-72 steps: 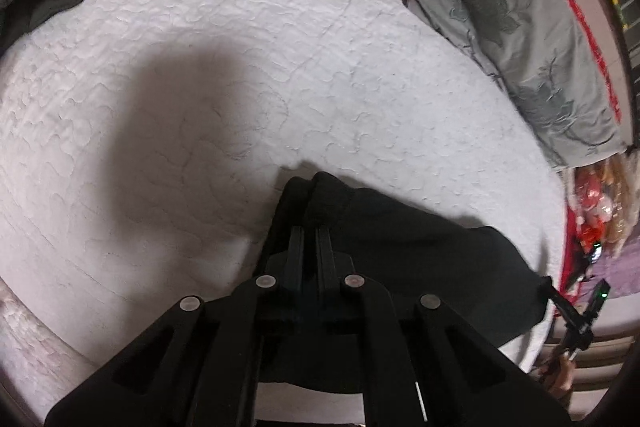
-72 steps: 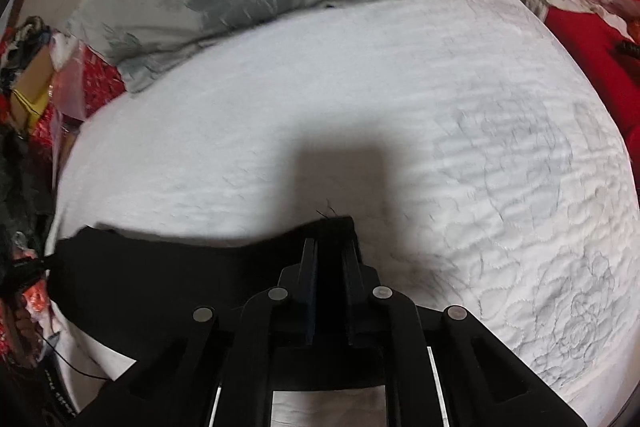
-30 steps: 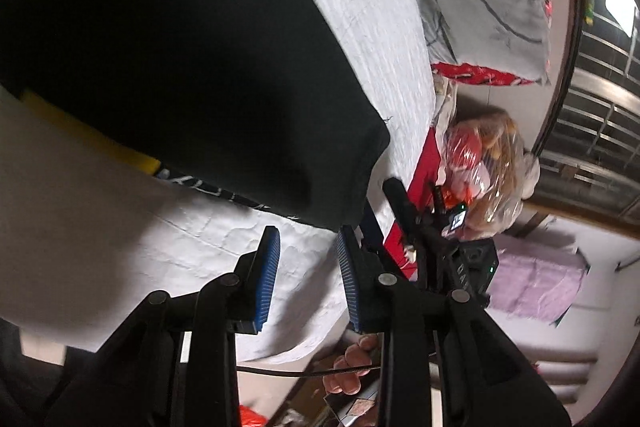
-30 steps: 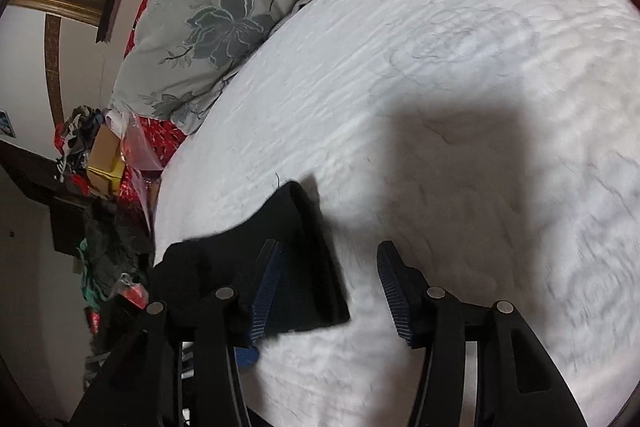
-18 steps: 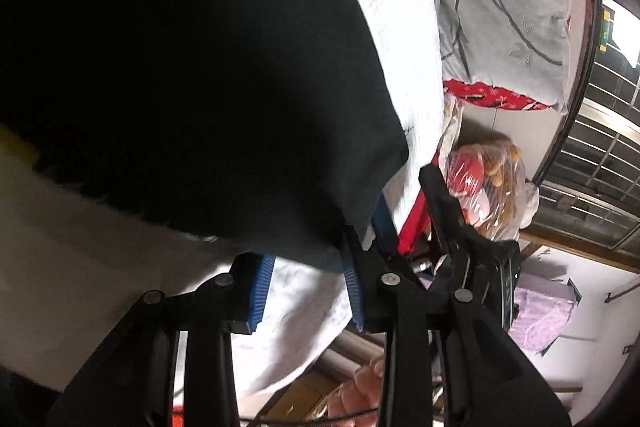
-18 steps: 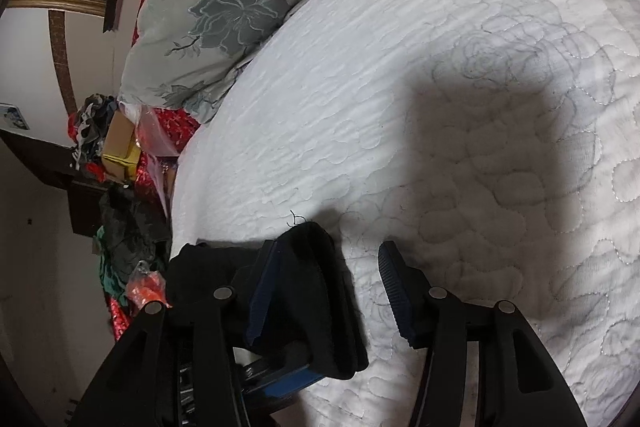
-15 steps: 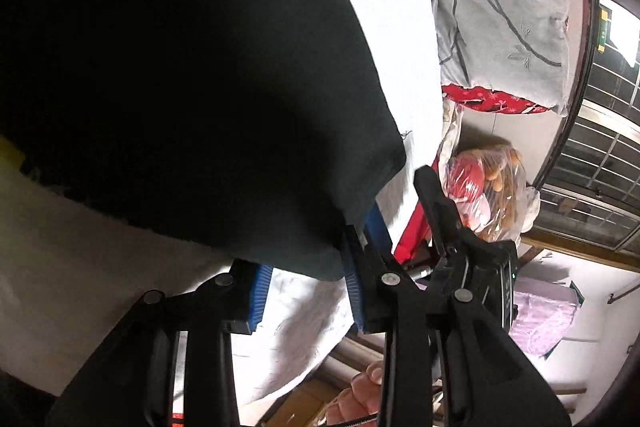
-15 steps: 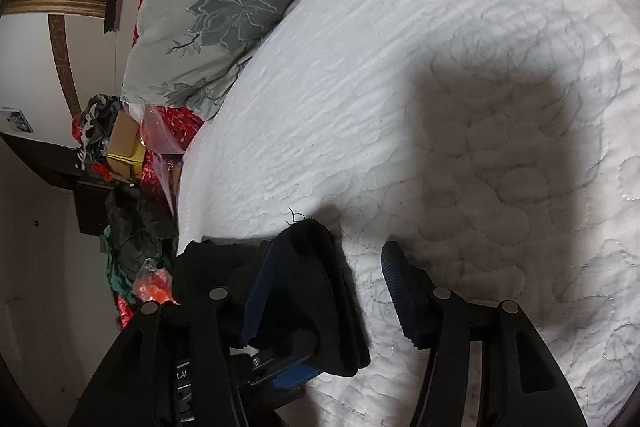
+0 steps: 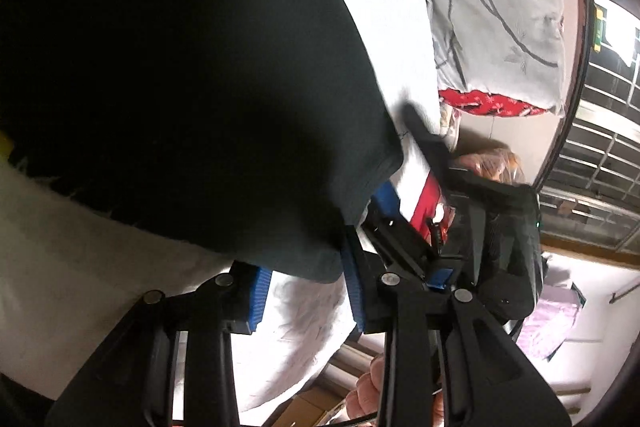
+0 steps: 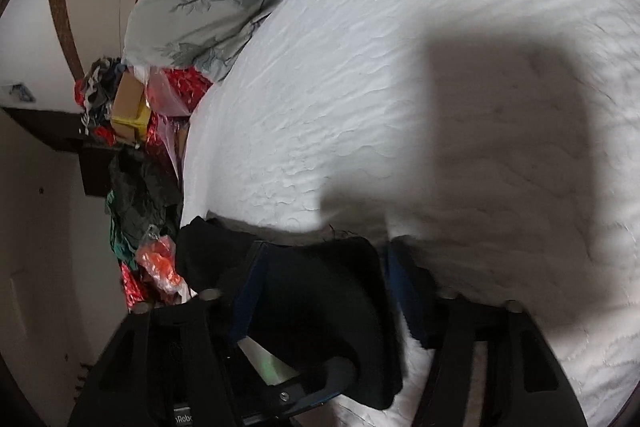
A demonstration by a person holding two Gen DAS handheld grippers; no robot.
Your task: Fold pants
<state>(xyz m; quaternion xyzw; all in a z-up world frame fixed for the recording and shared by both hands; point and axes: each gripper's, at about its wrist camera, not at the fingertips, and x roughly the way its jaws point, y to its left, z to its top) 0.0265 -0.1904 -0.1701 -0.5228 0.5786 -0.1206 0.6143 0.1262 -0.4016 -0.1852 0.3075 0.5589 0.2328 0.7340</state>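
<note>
the black pants (image 9: 168, 75) lie on the white quilt (image 10: 400, 87), corner between both sets of part-open jaws: left gripper (image 9: 306, 287) not pinching yet, right gripper (image 10: 320, 291) nearer, just been closing on it.

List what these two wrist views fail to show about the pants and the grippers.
- Left wrist view: the black pants fill the frame and run off its top and left edges, so their outline and fold cannot be seen.
- Left gripper: the cloth overhangs the fingertips; whether the pads press it is unclear.
- Right wrist view: motion blur smears the right gripper, whose jaws have just been closing with cloth between them; grip unclear.
- The quilt lies partly in shadow.
</note>
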